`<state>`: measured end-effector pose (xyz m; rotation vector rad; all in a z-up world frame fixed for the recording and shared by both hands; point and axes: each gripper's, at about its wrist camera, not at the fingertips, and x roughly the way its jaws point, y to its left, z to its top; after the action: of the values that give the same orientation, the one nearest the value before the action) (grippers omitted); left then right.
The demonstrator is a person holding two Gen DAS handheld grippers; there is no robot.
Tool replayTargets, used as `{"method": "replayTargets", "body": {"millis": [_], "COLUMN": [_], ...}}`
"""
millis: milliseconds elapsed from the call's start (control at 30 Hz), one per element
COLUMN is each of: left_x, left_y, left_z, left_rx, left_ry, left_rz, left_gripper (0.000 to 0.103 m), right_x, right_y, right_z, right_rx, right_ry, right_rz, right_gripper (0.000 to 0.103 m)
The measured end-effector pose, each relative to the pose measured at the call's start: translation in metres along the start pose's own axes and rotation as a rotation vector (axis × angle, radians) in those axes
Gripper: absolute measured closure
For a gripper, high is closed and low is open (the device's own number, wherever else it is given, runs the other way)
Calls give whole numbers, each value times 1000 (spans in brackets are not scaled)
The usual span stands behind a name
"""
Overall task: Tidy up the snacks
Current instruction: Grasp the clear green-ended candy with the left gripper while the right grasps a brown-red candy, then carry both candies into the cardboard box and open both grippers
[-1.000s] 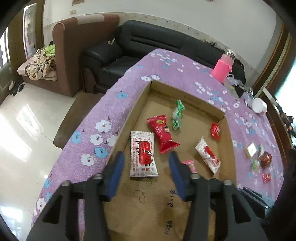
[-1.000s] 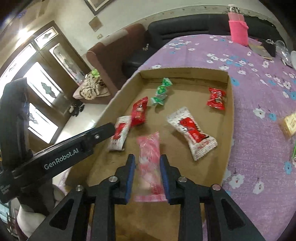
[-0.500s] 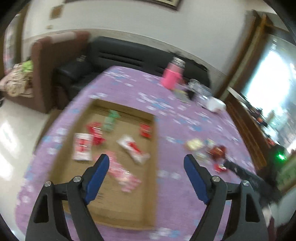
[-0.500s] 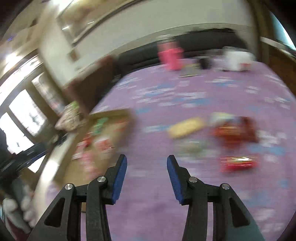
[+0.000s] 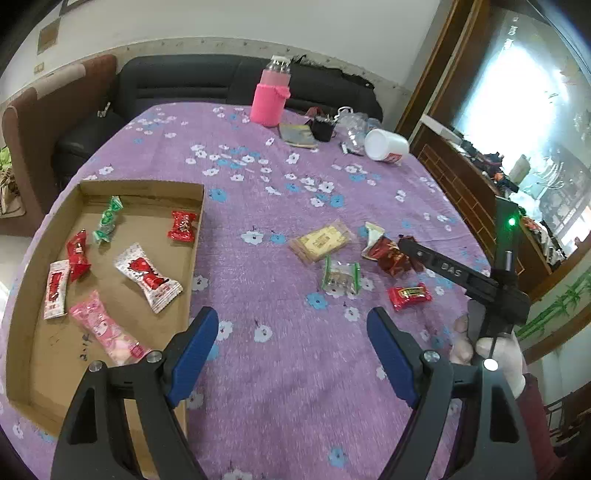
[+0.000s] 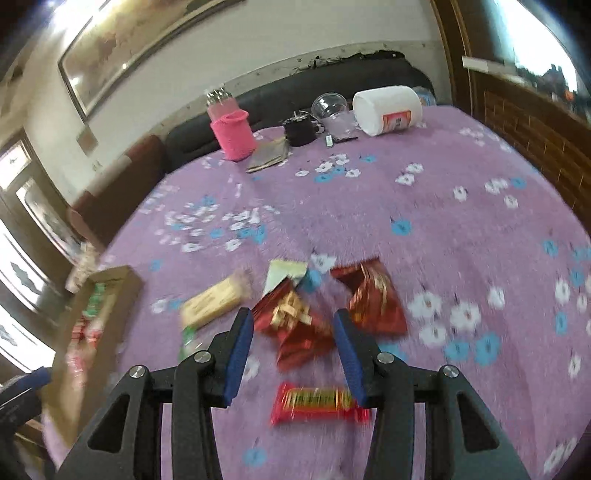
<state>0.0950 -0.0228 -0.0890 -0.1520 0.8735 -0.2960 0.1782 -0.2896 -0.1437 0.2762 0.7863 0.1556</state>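
Black frames (image 5: 291,350) — blue-padded jaws

Room: white walls (image 5: 221,22) with a pale dado band. Black leather sofa (image 5: 184,79) against the far wall; brown armchair (image 5: 40,107) at its left. Framed picture (image 6: 122,48) hung above the sofa. Dark wooden frame (image 5: 432,70) bordering a bright window (image 5: 509,92) at right. Glazed panelled doors (image 6: 22,206) at left, daylight behind.
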Motion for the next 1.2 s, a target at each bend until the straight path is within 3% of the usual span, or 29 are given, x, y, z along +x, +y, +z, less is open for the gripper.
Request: {"method": "replayTargets", "body": {"millis": [233,367,433,867,933,1000,1200], "left_x": [45,74,86,151,154,155,146], "left_y": [-10,-22,-30,-75,-78,-84,-83], "left_z": [9,12,14,21,18,14,11], "left_rx": [15,40,53,168,176,217,187], "left_ry": [65,83,88,93,88,54,34], "left_rz": [8,18,26,74,84,149,119], "left_gripper": [21,21,21,21,35,63,67], "right_x": [32,34,28,14,14,13,10], "right_y": [2,6,6,-29,-31,-31,-32], "right_z": [-10,-14,-11,-2,-2,-1,-1], "right_rx": [-52,-85,-79,89,96,99,105], "right_ry": [33,41,14,-22,-21,-23,-37], "right_rz": [9,-6,15,91,95,100,104], "right_gripper": [55,74,76,76,76,76,76]}}
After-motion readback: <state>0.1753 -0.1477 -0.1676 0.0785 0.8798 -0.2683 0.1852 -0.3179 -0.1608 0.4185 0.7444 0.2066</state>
